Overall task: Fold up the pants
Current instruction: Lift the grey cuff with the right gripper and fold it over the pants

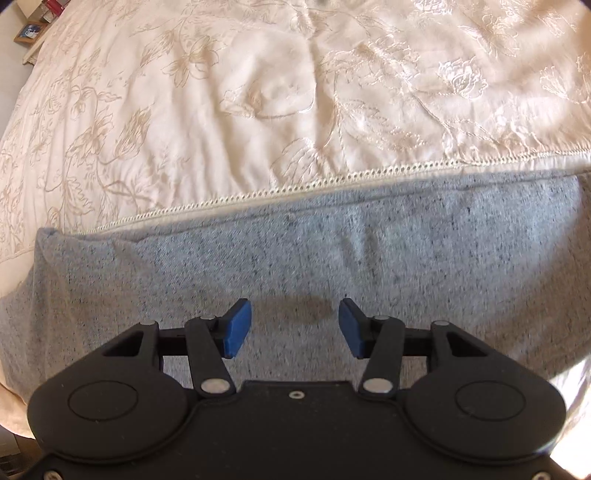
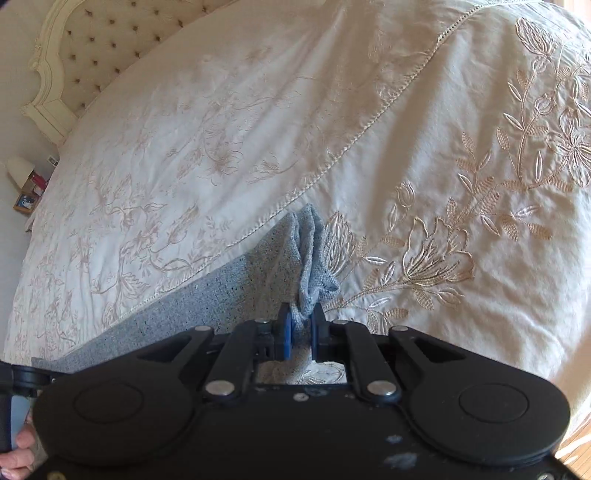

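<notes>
Cream bedding with embroidered flowers fills both views, a bedspread (image 1: 258, 110) crossed by an openwork hem seam. From the left wrist camera, the grey marled pants (image 1: 295, 266) lie flat across the near part of the bed, just this side of that seam, their far edge running along it and a rounded corner showing at the left. The left gripper (image 1: 294, 328) hangs over the grey cloth with its blue pads (image 1: 236, 328) set wide apart and nothing between them; a faint shadow sits on the fabric in the gap. A small framed picture (image 1: 30, 32) stands at the top left corner, beyond the bed's edge. From the right wrist camera, the bedspread (image 2: 221, 147) slopes away toward a tufted headboard (image 2: 99, 48) in a carved cream frame at the upper left. The pants (image 2: 236, 291) appear as a grey band running from the lower left up to the middle, ending in a bunched, puckered fold. The right gripper (image 2: 300, 332) is closed narrowly on that bunched end, cloth pinched between its blue pads (image 2: 286, 332). The person's fingers (image 2: 20, 454) show at the lower left edge.
</notes>
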Demonstrator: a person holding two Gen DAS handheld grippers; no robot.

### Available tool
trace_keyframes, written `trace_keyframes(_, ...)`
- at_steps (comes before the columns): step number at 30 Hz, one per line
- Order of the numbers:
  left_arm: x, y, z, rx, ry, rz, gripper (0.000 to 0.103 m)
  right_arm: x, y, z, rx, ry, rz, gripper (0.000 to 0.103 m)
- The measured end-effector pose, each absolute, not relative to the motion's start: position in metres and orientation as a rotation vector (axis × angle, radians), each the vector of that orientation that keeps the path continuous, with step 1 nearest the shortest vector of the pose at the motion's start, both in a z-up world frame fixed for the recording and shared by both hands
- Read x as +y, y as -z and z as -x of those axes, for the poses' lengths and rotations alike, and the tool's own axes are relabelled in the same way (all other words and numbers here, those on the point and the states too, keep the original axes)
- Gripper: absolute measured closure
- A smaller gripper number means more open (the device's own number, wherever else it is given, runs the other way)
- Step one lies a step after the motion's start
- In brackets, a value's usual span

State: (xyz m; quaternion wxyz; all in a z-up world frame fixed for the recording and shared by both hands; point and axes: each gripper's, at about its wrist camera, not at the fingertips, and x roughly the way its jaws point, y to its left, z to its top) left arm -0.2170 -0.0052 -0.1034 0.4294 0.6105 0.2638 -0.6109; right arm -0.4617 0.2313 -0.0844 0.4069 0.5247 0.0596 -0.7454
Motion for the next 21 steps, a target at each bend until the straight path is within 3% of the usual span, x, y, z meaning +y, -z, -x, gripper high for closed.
trace_keyframes(9, -0.034, 0.132, 0.233, 0.638, 1.484, -1.53, 0.046, 0.221, 0.062, 0.444, 0.218, 1.87, -1.245, 0.093)
trace_keyframes(15, -0.003, 0.106, 0.193, 0.708, 1.551, -1.502, 0.046, 0.208, 0.046, 0.424, 0.28, 1.874, -1.172, 0.093)
trace_keyframes(21, 0.025, 0.146, 0.184, 0.74, 1.567, -1.66, 0.044, 0.192, 0.027, 0.396, 0.347, 1.887, -1.093, 0.093)
